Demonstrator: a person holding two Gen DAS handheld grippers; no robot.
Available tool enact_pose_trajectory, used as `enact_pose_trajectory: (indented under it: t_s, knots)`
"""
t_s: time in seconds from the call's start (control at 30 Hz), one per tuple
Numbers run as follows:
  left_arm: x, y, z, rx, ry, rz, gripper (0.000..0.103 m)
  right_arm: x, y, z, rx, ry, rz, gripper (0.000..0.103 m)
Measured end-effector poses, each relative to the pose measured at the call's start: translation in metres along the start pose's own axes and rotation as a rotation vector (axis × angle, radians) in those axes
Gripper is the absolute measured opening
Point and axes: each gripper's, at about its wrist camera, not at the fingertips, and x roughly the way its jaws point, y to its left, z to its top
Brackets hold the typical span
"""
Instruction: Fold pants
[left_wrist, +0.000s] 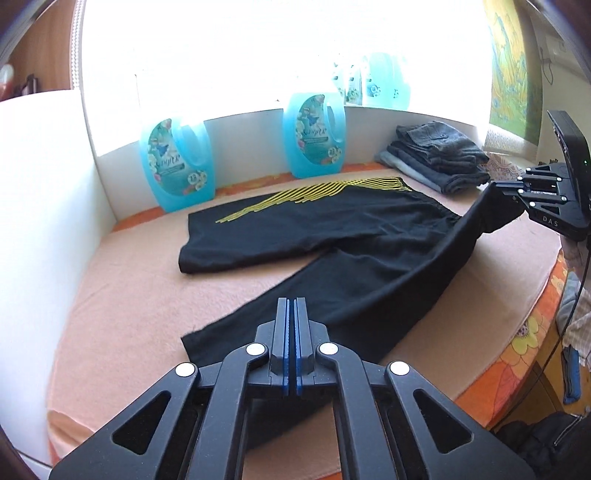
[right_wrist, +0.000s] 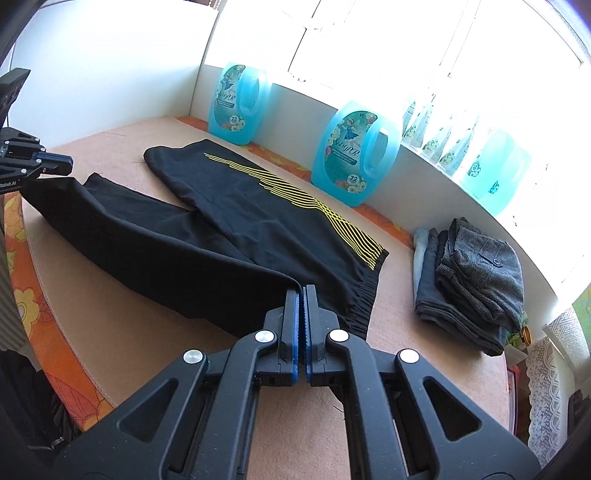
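While both of my tools are pressed closed, each one pinches a different end of the black pants (left_wrist: 332, 236). My left gripper (left_wrist: 294, 306) has its blue-lined fingers together on the hem of the near leg, at 6 o'clock in the left wrist view. My right gripper (right_wrist: 303, 295) has its fingers clamped on a fold of waistband fabric, at 6 o'clock in the right wrist view; seen from the left camera, that same tool sits at 3 o'clock, lifting the cloth off the surface, and its black body carries the letters "DAS".

The pants lie spread on a peach blanket (left_wrist: 122, 295) that covers the work surface. The far leg lies flat and bears curved yellow stripes (right_wrist: 306, 199) running toward the waist. The near leg stretches between the two tools.

At 11 and 12 o'clock in the left view, two blue detergent jugs (left_wrist: 177, 166) stand against the white wall. Their labels show a script brand name I cannot read for certain, with the number "72" printed low on each. At 2 o'clock sits a stack of folded grey and denim trousers (left_wrist: 436, 155). In the right view, the left tool's side reads "Robot.AI".
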Motion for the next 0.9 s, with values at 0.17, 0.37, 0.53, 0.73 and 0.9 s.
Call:
enact_pose_trajectory:
  t_s: [0.17,0.37,0.53,0.73,0.9]
  knots:
    - [0.013,0.020,0.020,-0.058,-0.001,-0.096,0.000,0.012,-0.001,0.015,-0.001,-0.004,-0.001,0.002]
    - [0.023,0.013,0.002,0.008,0.083,-0.153,0.042,0.023,0.000,0.013,-0.012,0.015,0.018,0.002]
    - [0.047,0.026,-0.023,0.039,0.214,-0.136,0.053,0.029,0.000,0.004,-0.002,0.040,0.037,0.002]
    - [0.065,0.051,-0.040,0.015,0.288,-0.091,0.053,0.036,0.001,-0.004,0.003,0.065,0.048,0.002]
    - [0.066,0.056,-0.048,-0.006,0.298,-0.077,0.053,0.041,0.003,-0.009,0.002,0.079,0.062,0.002]
